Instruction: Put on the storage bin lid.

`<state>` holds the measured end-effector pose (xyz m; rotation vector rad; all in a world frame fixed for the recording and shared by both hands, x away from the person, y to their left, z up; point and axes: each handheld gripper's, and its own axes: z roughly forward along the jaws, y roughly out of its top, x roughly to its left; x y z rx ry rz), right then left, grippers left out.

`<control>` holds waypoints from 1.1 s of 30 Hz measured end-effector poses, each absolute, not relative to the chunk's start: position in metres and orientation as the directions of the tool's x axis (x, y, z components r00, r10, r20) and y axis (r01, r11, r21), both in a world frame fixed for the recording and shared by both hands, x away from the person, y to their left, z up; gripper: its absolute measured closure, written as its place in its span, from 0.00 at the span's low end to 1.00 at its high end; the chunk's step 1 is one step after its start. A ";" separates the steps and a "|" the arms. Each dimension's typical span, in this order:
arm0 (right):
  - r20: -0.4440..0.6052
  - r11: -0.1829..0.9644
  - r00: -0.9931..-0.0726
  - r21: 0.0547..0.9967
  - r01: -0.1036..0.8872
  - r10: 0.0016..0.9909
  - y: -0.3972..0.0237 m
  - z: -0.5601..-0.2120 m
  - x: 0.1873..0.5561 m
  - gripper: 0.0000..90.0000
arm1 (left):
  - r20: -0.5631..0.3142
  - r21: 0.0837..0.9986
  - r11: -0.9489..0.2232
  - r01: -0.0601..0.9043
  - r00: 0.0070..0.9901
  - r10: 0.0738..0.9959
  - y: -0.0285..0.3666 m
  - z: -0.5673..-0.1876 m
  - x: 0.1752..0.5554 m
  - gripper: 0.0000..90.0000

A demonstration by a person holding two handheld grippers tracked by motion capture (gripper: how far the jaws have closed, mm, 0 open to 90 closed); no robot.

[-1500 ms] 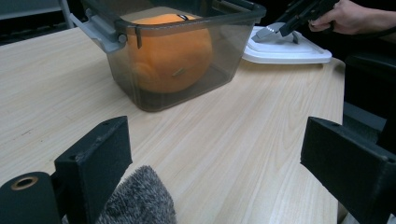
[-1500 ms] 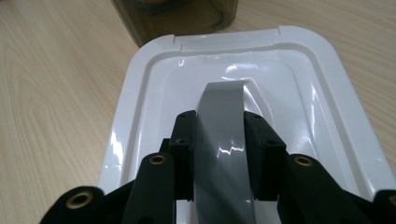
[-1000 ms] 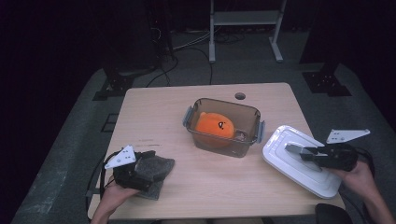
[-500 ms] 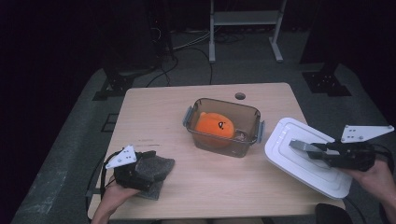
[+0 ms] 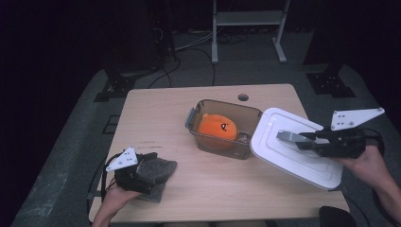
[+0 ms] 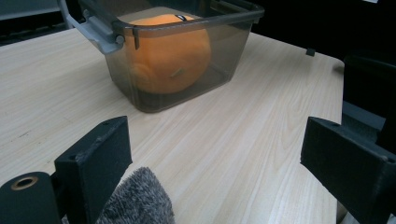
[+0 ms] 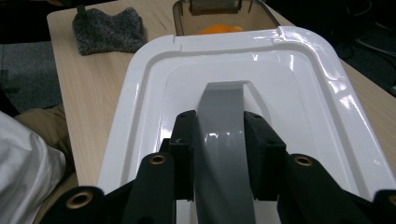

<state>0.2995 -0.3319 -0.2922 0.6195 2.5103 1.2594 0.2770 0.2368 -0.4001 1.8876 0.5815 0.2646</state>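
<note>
Right gripper [image 7: 219, 154] pinched the lid [image 5: 293, 146] by its grey handle [image 7: 223, 140], tilted at the box's [image 5: 222, 130] 3 o'clock, ready to cap it. Left gripper [image 5: 135, 171] sat spread over the cloth [image 5: 158, 172] at 7 o'clock, clear of the path.

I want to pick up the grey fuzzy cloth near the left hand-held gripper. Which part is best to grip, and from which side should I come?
Probably its raised, bunched edge. The grey cloth lies crumpled on the table, so a fold stands up between the open jaws of the left hand-held gripper. Come in low from the person's side, along the tabletop, and close on that fold rather than on a flat part.
</note>
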 end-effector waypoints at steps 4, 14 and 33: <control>-0.047 0.537 -0.887 0.810 0.235 0.459 -0.316 -0.284 0.312 0.74 | -0.086 0.918 -0.293 0.268 0.855 0.511 0.238 -0.400 0.277 0.09; -0.038 0.539 -0.906 0.814 0.217 0.421 -0.292 -0.280 0.335 0.74 | -0.089 0.921 -0.284 0.269 0.851 0.517 0.240 -0.399 0.276 0.09; -0.034 0.585 -0.940 0.790 0.184 0.341 -0.233 -0.277 0.387 0.73 | -0.085 0.920 -0.290 0.264 0.856 0.509 0.240 -0.400 0.276 0.09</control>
